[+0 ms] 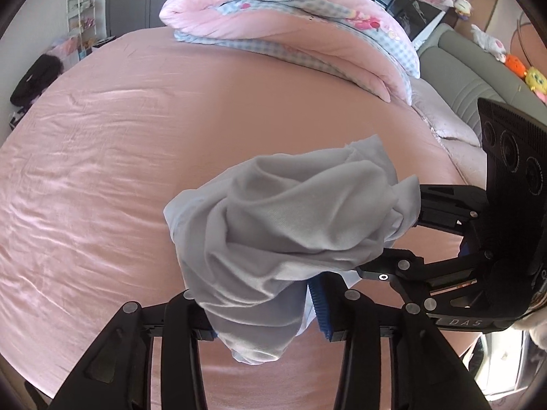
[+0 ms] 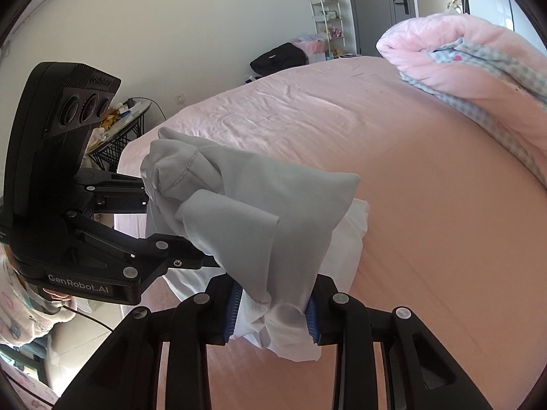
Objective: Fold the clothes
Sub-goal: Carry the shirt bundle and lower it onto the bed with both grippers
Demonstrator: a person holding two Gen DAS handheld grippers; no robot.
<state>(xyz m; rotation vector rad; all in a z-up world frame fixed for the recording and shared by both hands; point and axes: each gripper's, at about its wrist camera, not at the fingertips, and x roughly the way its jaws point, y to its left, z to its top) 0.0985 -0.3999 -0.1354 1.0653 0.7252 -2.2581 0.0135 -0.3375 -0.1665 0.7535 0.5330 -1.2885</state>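
Observation:
A light grey garment (image 1: 273, 212) hangs bunched above the pink bed sheet (image 1: 102, 171), held between both grippers. In the left wrist view my left gripper (image 1: 266, 321) has the cloth filling its jaws, one blue pad (image 1: 319, 311) showing beside it. My right gripper (image 1: 400, 235) comes in from the right, its fingers buried in the bundle's far end. In the right wrist view the right gripper (image 2: 273, 314) is shut on the garment (image 2: 246, 205), cloth pinched between its blue pads. The left gripper (image 2: 164, 229) grips the bundle's left end.
A folded pink and checked quilt (image 1: 290, 24) lies at the bed's far side. A grey sofa (image 1: 461, 78) with plush toys stands beyond the bed. A black bag (image 2: 277, 58), a white shelf rack (image 2: 326, 24) and a wire side table (image 2: 126, 126) stand by the wall.

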